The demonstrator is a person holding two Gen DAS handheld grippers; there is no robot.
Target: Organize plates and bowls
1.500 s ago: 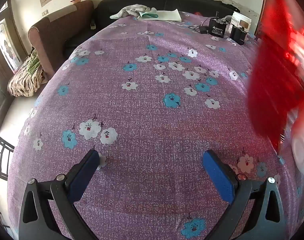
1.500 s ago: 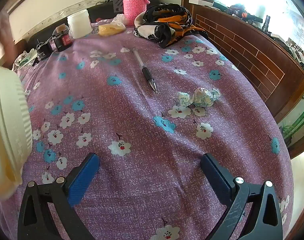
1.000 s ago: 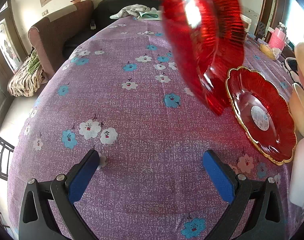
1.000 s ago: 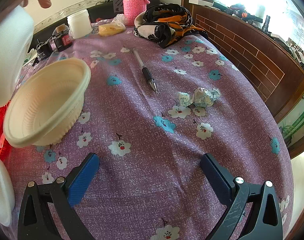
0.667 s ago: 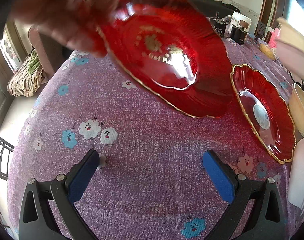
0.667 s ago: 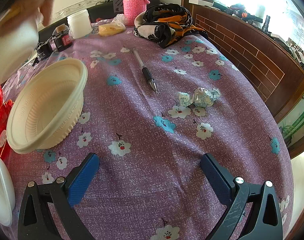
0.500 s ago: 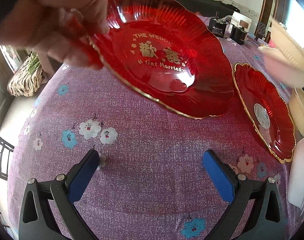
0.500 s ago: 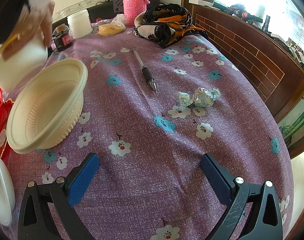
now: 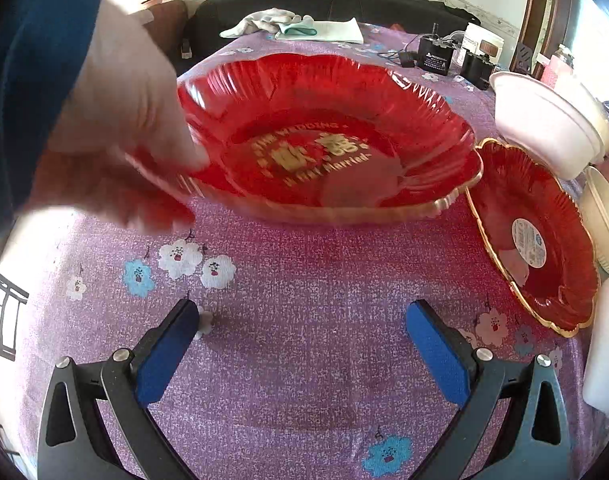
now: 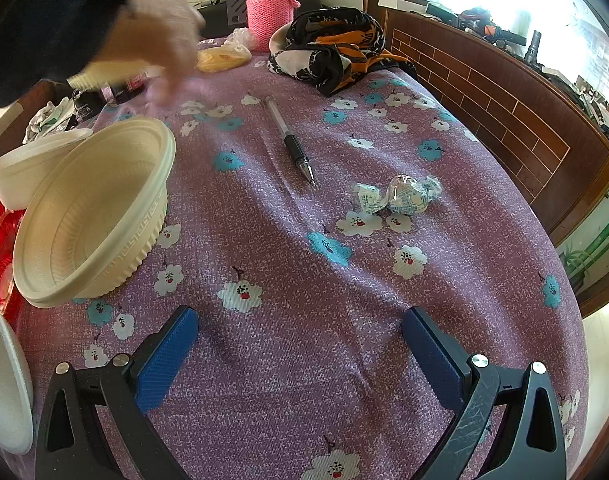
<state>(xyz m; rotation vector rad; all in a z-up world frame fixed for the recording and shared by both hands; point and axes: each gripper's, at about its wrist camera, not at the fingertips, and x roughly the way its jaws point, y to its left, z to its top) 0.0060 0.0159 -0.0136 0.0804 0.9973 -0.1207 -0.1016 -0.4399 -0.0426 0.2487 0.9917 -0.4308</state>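
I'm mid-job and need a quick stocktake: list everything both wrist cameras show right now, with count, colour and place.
Scalloped red gold-rimmed plastic plates: 2; one gripped by a hand, one flat to its right.
Cream ribbed plastic bowl: 1, left of right view, tilted.
White foam bowls: 1 behind the cream bowl; other white rims at frame edges, count unclear.
Black-grip pen: 1, mid-cloth.
Crinkled wrapped candy: 1, white-blue, right of pen.
Pink flask in knitted sleeve: 1, far edge.
Black-orange cloth: 1, beside flask.
Black chargers: far right, left view.
Purple floral tablecloth: 1.
Person's hands: 2.
Left hand-held gripper: open, empty.
Right hand-held gripper: open, empty.
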